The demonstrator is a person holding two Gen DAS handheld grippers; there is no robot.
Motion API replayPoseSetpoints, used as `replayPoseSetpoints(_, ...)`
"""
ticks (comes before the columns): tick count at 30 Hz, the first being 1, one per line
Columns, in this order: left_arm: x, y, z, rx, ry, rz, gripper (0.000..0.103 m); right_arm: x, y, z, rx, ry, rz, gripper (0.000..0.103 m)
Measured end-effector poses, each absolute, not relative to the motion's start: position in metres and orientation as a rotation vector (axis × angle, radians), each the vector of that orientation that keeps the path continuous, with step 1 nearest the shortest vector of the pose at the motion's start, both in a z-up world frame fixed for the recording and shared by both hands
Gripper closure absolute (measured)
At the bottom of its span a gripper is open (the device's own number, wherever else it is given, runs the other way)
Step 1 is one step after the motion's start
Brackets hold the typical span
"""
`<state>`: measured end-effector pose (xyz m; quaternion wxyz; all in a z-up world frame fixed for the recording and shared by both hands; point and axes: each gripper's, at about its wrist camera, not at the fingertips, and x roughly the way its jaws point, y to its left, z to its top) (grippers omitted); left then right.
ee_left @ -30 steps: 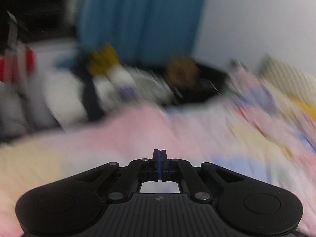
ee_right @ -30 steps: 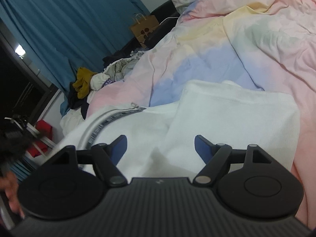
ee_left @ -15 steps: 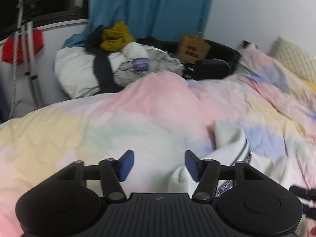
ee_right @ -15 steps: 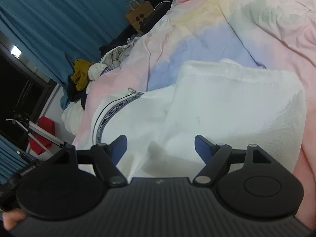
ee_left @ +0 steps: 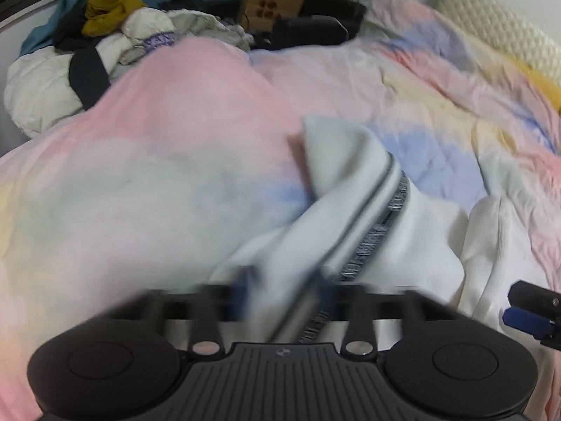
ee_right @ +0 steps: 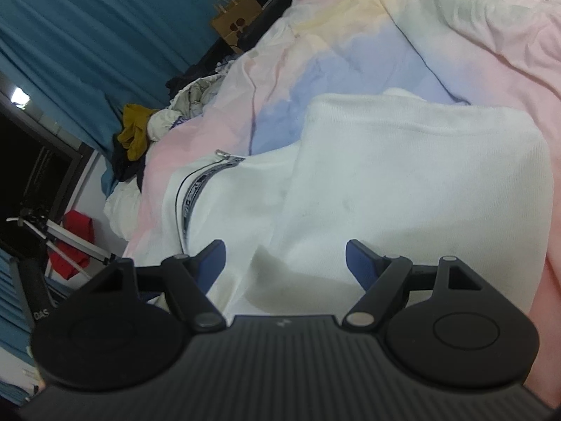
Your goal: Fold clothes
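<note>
One white garment (ee_left: 350, 210) lay on one pastel duvet (ee_left: 157, 175). The left gripper (ee_left: 284, 298) had just been closing, the garment's zipped edge between its blurred fingers. The right gripper (ee_right: 284, 263) stood spread, empty, over it.

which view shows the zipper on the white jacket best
The right wrist view: the zipper on the white jacket is sharp there, with its metal pull visible at the top. The left wrist view shows the zipper closer but motion-blurred, running down between the left gripper fingers.
</note>
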<state>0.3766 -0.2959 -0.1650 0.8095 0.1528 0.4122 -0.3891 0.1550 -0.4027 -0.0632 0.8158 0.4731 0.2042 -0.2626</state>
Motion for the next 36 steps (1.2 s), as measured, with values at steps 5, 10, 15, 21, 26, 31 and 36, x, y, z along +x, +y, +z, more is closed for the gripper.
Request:
replayPoseSetpoints(5, 0.367, -0.283, -0.113, 0.29, 0.759, -0.708, 0.095, 0.153, -0.403, -0.063, 1.025, 0.429, -0.559, 0.025)
replayPoseSetpoints(10, 0.368, -0.26, -0.018, 0.241, 0.54, -0.575, 0.095, 0.152, -0.401, -0.06, 1.023, 0.423, -0.554, 0.025)
replayPoseSetpoints(15, 0.349, -0.256, 0.044, 0.285, 0.276, -0.551, 0.094, 0.15, -0.405, -0.059, 1.041, 0.413, -0.559, 0.025)
replayPoseSetpoints(21, 0.337, -0.279, -0.032, 0.389, 0.39, -0.641, 0.093, 0.148, -0.405, -0.058, 1.032, 0.408, -0.565, 0.025)
replayPoseSetpoints(26, 0.331, -0.263, -0.053, 0.303, 0.439, -0.661, 0.094, 0.154, -0.405, -0.063, 1.015, 0.429, -0.558, 0.025)
replayPoseSetpoints(31, 0.315, -0.222, 0.019, 0.18, 0.32, -0.844, 0.094, 0.159, -0.398, -0.064, 1.011, 0.463, -0.54, 0.025)
replayPoseSetpoints(36, 0.337, -0.17, 0.053, 0.025, 0.204, -0.943, 0.094, 0.154, -0.394, -0.053, 0.996, 0.423, -0.533, 0.025)
